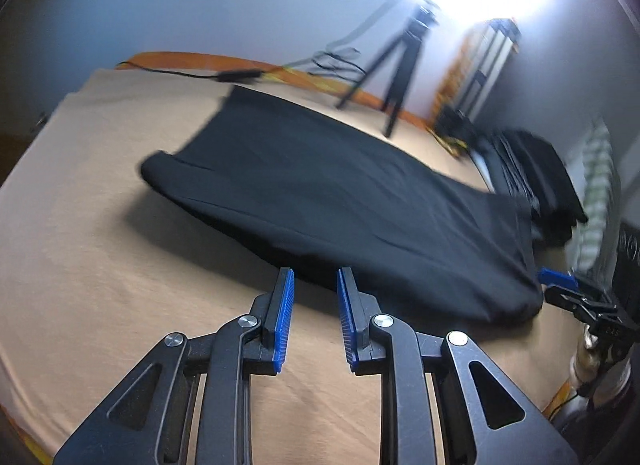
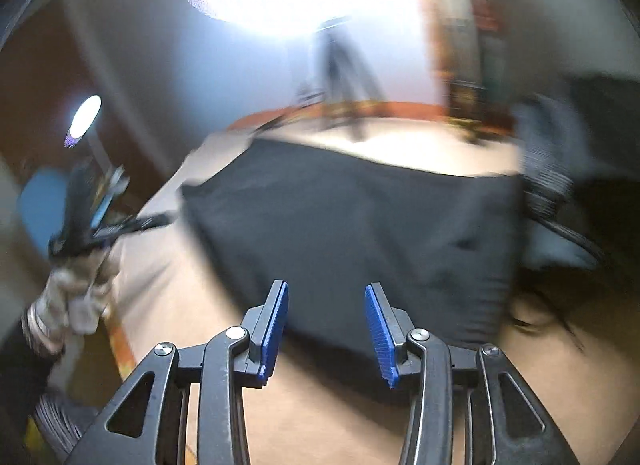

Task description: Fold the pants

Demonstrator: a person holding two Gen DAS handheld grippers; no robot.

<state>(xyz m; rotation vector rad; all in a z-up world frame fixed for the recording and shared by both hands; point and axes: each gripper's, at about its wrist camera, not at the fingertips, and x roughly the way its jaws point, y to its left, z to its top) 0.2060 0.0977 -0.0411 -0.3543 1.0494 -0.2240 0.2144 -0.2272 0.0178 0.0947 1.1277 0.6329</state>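
Observation:
Black pants (image 1: 320, 201) lie flat on a tan sheet-covered table (image 1: 100, 225), stretching from far left to near right. My left gripper (image 1: 314, 277) is open and empty, its blue pads just short of the pants' near edge. The right gripper shows at the right edge of the left wrist view (image 1: 560, 279), beside the pants' near right corner. In the blurred right wrist view the pants (image 2: 360, 233) lie ahead, and my right gripper (image 2: 326, 293) is open and empty over their near edge. The left gripper (image 2: 104, 221) shows at the left, held in a gloved hand.
A tripod (image 1: 400, 65) stands on the far side of the table under a bright lamp. A stack of dark folded clothes (image 1: 536, 181) lies at the right. A black cable (image 1: 224, 75) runs along the far edge. An orange border (image 1: 192, 59) edges the table.

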